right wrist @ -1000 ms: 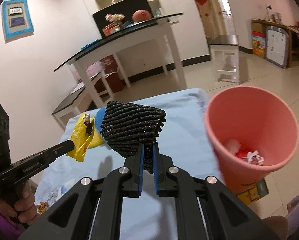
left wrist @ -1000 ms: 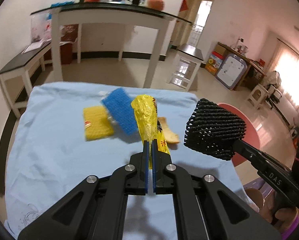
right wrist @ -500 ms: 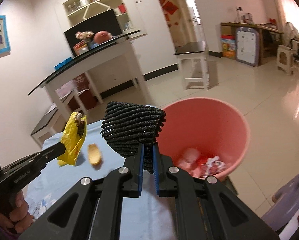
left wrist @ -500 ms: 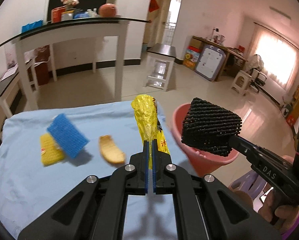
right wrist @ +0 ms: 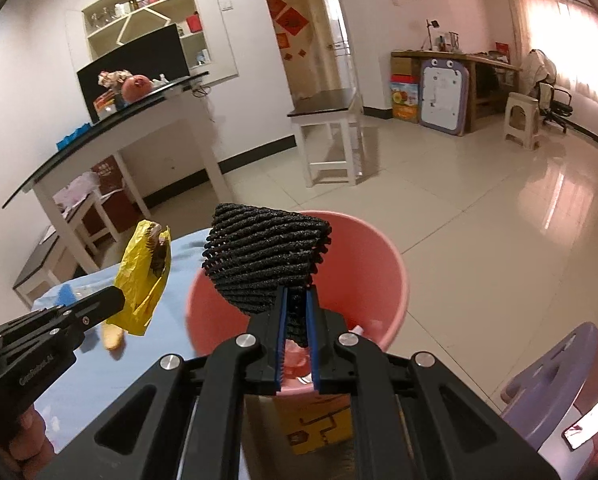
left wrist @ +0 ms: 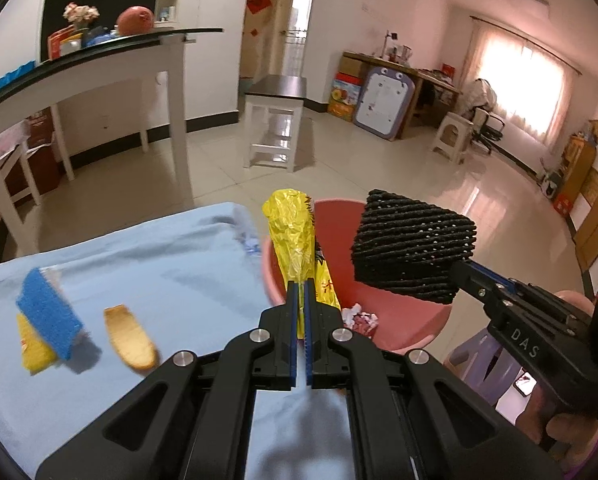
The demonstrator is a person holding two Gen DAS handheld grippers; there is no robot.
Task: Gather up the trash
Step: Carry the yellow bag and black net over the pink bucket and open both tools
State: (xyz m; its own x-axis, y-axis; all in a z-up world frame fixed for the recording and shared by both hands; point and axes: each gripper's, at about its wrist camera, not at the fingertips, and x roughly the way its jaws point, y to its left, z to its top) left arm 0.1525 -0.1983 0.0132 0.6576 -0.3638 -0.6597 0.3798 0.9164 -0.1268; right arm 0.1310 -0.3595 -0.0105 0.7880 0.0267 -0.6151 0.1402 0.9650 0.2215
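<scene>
My left gripper [left wrist: 299,286] is shut on a crumpled yellow wrapper [left wrist: 295,236], held up at the near rim of the pink bucket [left wrist: 415,320]. My right gripper [right wrist: 297,294] is shut on a black foam net [right wrist: 265,262], which hangs over the bucket's [right wrist: 379,256] mouth. Crumpled trash [left wrist: 361,318] lies at the bucket's bottom. In the right wrist view the left gripper [right wrist: 113,300] holds the yellow wrapper [right wrist: 145,278] left of the bucket. The right gripper [left wrist: 465,270] carries the net [left wrist: 413,248] in from the right in the left wrist view.
On the light blue tablecloth [left wrist: 159,264] lie a blue sponge [left wrist: 49,314] over a yellow sponge [left wrist: 33,350], and a tan peel-like scrap [left wrist: 129,338]. A purple stool [right wrist: 555,380] stands right of the bucket. White tables [left wrist: 99,76] stand behind on the tiled floor.
Both grippers have swung right, off the table toward the pink bucket. The net now hangs over the bucket's mouth and the wrapper has reached its rim. The sponges have slid to the left of view.
</scene>
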